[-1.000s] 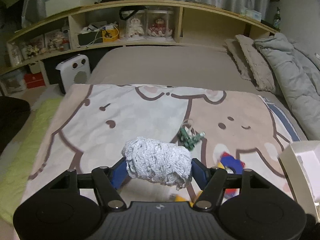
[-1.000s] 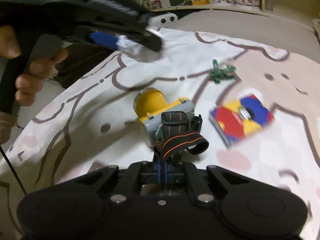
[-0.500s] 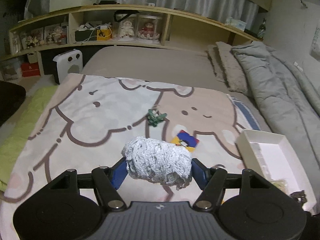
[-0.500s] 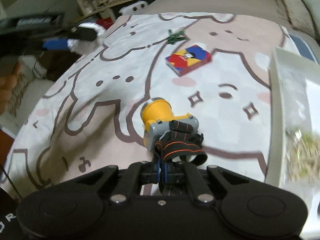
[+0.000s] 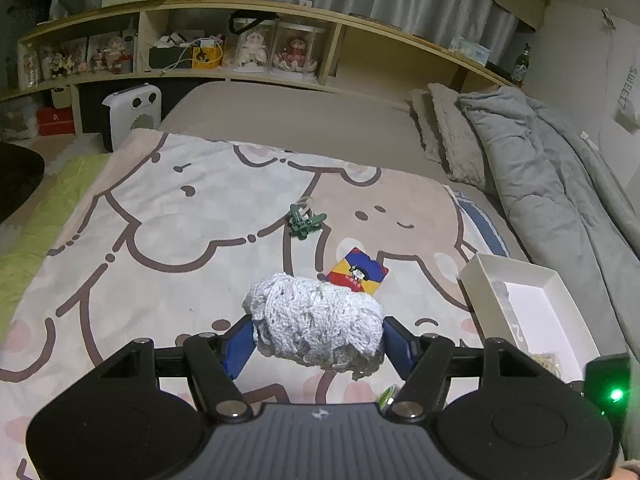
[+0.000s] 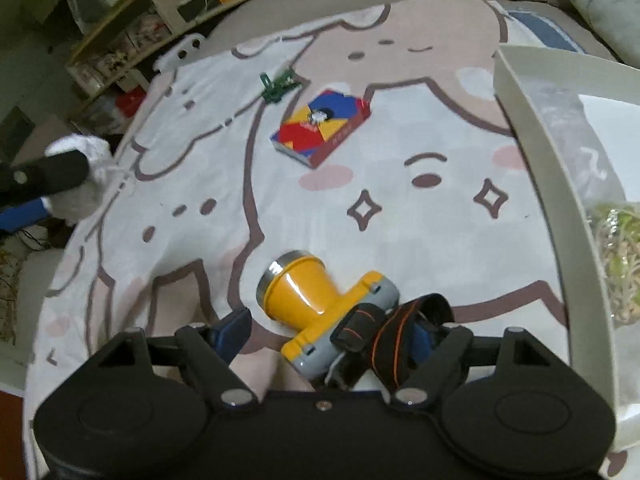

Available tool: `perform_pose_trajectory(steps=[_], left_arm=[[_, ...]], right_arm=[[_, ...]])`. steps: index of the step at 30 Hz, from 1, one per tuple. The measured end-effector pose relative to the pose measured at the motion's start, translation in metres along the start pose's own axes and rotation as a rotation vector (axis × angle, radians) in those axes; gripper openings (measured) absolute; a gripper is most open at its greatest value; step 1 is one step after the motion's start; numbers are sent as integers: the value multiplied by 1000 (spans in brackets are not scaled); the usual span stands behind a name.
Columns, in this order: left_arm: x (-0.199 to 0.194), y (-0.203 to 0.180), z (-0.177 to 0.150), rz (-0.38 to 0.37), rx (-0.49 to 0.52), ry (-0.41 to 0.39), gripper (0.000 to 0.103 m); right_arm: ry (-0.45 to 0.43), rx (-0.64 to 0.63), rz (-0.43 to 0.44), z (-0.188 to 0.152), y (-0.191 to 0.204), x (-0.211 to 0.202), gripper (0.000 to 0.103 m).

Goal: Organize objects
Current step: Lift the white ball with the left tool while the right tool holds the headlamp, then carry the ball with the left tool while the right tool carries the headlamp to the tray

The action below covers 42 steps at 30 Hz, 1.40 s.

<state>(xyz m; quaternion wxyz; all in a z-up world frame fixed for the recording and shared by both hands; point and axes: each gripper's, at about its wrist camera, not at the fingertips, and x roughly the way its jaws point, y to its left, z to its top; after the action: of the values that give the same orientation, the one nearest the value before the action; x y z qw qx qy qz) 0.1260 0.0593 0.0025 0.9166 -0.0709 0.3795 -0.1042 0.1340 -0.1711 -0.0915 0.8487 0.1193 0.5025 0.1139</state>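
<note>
My left gripper [image 5: 318, 338] is shut on a white knitted bundle [image 5: 312, 312] and holds it above the cartoon blanket [image 5: 168, 240]. From the right wrist view it shows at the left edge, bundle [image 6: 86, 184] still in it. My right gripper [image 6: 332, 330] is opening, jaws wide. A yellow headlamp [image 6: 304, 292] lies between them and its black-and-orange strap [image 6: 384, 344] drapes by the right finger; the pads do not press it. A white box [image 6: 536, 152] lies just right of it, also seen at right in the left view [image 5: 492, 284].
A colourful card box [image 5: 358, 272] and a green clip [image 5: 305, 222] lie mid-blanket. A clear bag of greenish bits [image 6: 616, 264] sits in the white box. Grey duvet [image 5: 560, 184] and pillows line the right; a white heater [image 5: 132, 110] and shelves stand behind.
The right jaws went from shut on the headlamp's strap to wide apart, and that hand swung toward the white box. The left gripper carried the bundle right, bringing the box into its view.
</note>
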Motion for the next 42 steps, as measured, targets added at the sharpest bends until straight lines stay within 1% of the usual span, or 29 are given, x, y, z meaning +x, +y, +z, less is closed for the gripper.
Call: perform_pose_trajectory(steps=[3,4,5,7,11,16,23,28,33,38,42], left_arm=[[3,1,-2,-6,5,10,68],[3,1,-2,-7,7,13,68],[4,1,-2,-7,11,16,68],[6,1,-3,-9,14,24,68],[8,2,-4,-10,14,32,68],[8,0,-5,-5,19,34,68],[10,-1,-5,3,25,35,68],[11,-3,-5,14,31,31,68],[10,-6,-5,26,41,26,68],[8,-9,-3,35,45,11,68],[8,-11,-4,48,49,7,68]], right_arm=[[-13,-52,-57,-3,8,6,81],[-14,-67,-71,-3,10,7,77],[-15,-82,-88,-4,11,8,69],[-8,-126,-135,-4,13,10,65],[-6,-138,-125,-6,11,11,59],[-23,-185,-120,-12,14,6,58],[-45,-168,-83,-13,13,-6,57],[-97,-151,-43,-4,14,-25,57],[-161,-150,-22,9,15,-47,57],[-218,-175,-17,19,15,-67,57],[-255,-165,-11,24,12,-78,57]])
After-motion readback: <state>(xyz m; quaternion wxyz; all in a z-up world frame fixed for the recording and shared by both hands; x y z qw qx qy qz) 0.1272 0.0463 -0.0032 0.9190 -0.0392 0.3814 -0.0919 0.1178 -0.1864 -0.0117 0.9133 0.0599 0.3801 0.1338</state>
